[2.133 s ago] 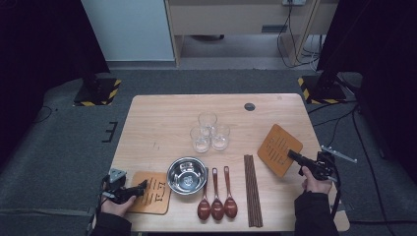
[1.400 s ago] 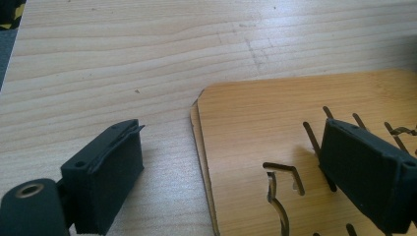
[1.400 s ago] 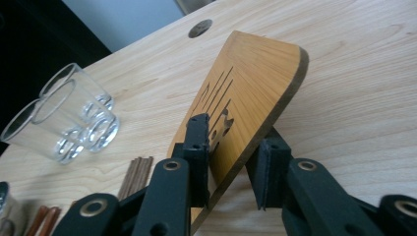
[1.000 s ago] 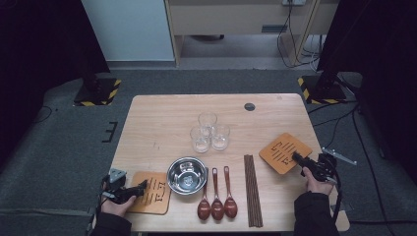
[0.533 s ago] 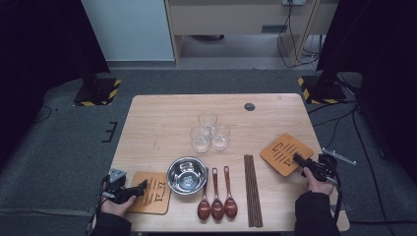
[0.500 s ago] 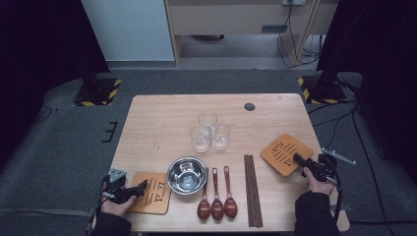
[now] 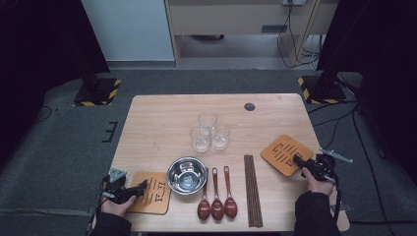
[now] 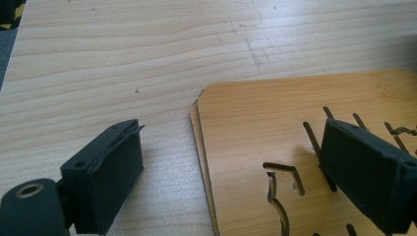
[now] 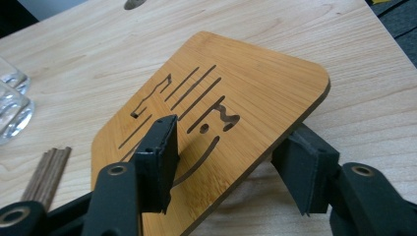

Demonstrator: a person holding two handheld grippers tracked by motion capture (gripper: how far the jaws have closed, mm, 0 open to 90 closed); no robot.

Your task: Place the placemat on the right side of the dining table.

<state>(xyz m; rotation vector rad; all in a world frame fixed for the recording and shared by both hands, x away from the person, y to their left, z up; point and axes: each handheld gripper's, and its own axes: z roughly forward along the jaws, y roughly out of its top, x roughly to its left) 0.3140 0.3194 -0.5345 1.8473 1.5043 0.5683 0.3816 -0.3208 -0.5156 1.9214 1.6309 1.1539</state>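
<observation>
A slotted wooden mat (image 7: pixel 285 153) lies near the table's right edge. My right gripper (image 7: pixel 298 159) reaches over its near corner. In the right gripper view the mat (image 9: pixel 246 83) passes between the jaws of my right gripper (image 9: pixel 231 130), one above it and one below its edge. They have just been opening and neither pad presses on the mat. At the front left, my left gripper (image 7: pixel 141 187) stands open at the edge of a stack of two like mats (image 7: pixel 155 192). In the left gripper view one jaw is over the bare table and the other over the stack (image 8: pixel 255 123).
Three glasses (image 7: pixel 210 131) stand mid-table. In front of them are a steel bowl (image 7: pixel 187 175), three brown spoons (image 7: pixel 217 199) and a bundle of dark chopsticks (image 7: pixel 253 189). The table (image 7: pixel 162 118) has a round cable hole (image 7: pixel 250 106) at the back.
The right-hand mat has come down from a raised, tilted pose to lie lower on the table. The right hand shifted slightly toward the front. The left hand and its gripper have stayed still.
</observation>
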